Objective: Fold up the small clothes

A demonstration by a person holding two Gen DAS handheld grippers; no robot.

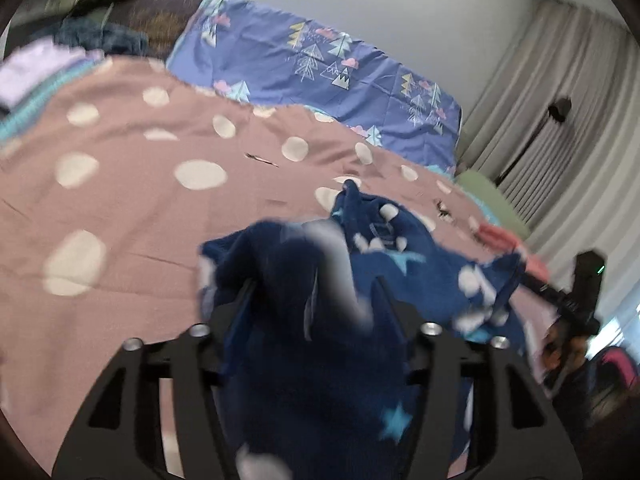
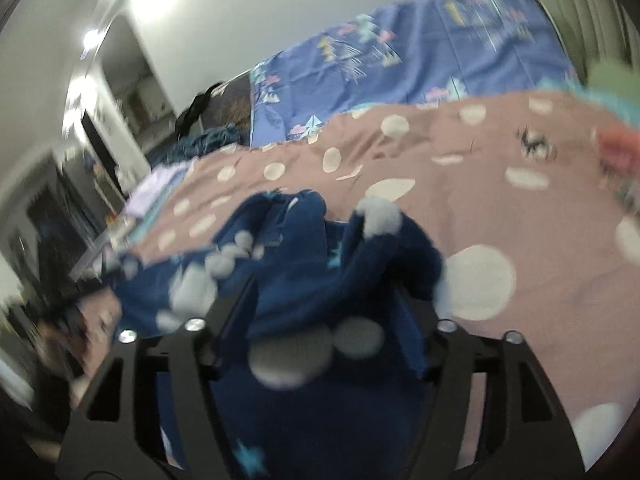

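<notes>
A dark blue garment (image 1: 400, 256) with white dots and light blue stars lies bunched on the pink spotted bedspread (image 1: 140, 200). In the left wrist view my left gripper (image 1: 314, 292) stands open, and the cloth is draped loosely between and over its black fingers (image 1: 248, 292). In the right wrist view the same garment (image 2: 288, 264) is heaped between the fingers of my right gripper (image 2: 324, 288), which are spread apart and not pressing on it. The bedspread (image 2: 500, 208) stretches beyond. Both views are blurred. The fingertips are partly hidden by the fabric.
A blue tree-print pillow (image 1: 320, 64) lies at the head of the bed. Lilac folded clothes (image 1: 32, 72) and a dark heap (image 1: 100, 36) sit far left. A coral cloth (image 1: 508, 244) and a green item (image 1: 492, 200) lie at the right edge near curtains (image 1: 560, 100).
</notes>
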